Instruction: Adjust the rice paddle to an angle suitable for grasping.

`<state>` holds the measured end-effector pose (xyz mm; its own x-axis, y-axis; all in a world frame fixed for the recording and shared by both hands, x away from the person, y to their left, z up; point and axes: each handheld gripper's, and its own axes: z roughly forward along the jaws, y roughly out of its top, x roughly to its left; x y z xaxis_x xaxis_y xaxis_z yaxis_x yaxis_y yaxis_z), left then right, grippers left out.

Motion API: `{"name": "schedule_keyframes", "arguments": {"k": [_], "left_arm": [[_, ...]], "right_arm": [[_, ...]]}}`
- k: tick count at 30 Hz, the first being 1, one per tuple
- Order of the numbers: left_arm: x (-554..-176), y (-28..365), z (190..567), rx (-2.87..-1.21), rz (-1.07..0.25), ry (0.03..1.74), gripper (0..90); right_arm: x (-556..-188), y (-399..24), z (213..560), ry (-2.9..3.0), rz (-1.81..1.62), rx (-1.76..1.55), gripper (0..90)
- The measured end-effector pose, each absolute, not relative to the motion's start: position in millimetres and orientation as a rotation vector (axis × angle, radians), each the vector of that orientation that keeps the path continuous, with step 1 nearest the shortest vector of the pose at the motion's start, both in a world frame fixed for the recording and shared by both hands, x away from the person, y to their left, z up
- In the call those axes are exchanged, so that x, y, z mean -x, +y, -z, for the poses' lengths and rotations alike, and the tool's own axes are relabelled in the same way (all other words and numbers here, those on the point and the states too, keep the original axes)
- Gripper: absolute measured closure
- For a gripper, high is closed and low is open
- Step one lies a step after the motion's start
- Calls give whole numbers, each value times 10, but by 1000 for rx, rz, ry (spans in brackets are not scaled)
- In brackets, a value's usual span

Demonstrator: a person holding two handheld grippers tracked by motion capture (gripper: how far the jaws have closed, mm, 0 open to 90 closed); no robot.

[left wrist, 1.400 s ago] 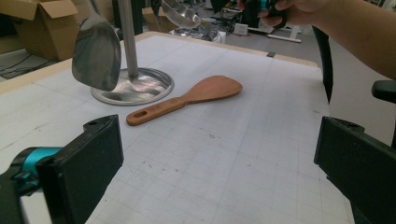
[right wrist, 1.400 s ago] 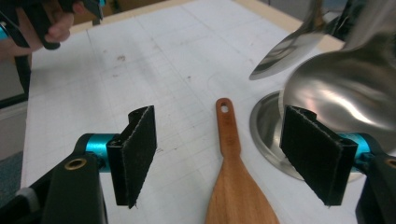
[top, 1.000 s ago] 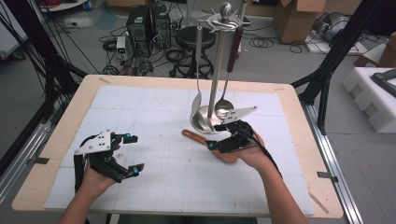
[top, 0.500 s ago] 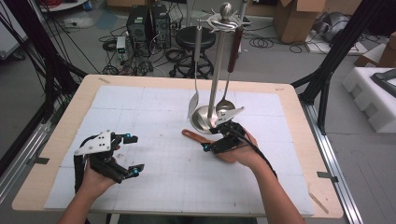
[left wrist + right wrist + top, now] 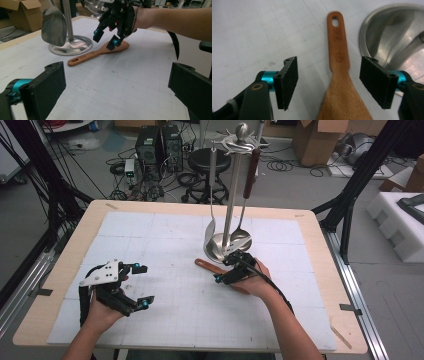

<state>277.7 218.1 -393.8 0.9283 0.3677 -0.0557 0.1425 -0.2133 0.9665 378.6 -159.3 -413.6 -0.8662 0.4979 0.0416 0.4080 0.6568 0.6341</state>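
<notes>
A wooden spatula (image 5: pixel 205 264) lies flat on the white grid mat, its handle pointing left, just in front of the steel utensil stand's round base (image 5: pixel 218 253). My right gripper (image 5: pixel 222 271) hangs low over the spatula (image 5: pixel 339 62). It is open, its jaws have just been closing a little, and the spatula's neck lies between the pads (image 5: pixel 288 80) untouched. In the left gripper view the right gripper (image 5: pixel 105 40) tips down onto the spatula (image 5: pixel 95 53). My left gripper (image 5: pixel 145 286) rests open and empty at the front left of the mat.
The stand's pole (image 5: pixel 231 205) carries a hanging steel turner (image 5: pixel 212 227) and a ladle (image 5: pixel 241 240), both close behind the right gripper. The mat (image 5: pixel 165 315) stretches between the hands. A wooden table edge (image 5: pixel 320 270) frames it. A stool and boxes stand on the floor beyond.
My right hand has sunk toward the mat and drifted slightly left, bringing its jaws down around the spatula. The left hand and the spatula have stayed put.
</notes>
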Motion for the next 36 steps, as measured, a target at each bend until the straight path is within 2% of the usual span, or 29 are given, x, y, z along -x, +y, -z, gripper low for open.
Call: {"name": "schedule_keyframes", "arguments": {"k": [7,9,11,20,36], "left_arm": [[-2776,2181,3942,-1787,-213,387,17],[-2778,2177,3945,-1786,-212,390,17],[-2780,2174,3946,-1790,-214,384,17],[-2763,2197,3946,-1790,-214,389,17],[-2748,2202,3943,-1784,-214,387,17]], "right_arm": [[-3866,-1542,4313,2755,-837,-778,409],[-3878,-1547,4311,2761,-858,-791,496],[-3875,-1537,4301,2764,-859,-776,637],[-3790,-1530,4274,2783,-830,-750,669],[-3229,-1764,4253,2862,-830,-642,677]]}}
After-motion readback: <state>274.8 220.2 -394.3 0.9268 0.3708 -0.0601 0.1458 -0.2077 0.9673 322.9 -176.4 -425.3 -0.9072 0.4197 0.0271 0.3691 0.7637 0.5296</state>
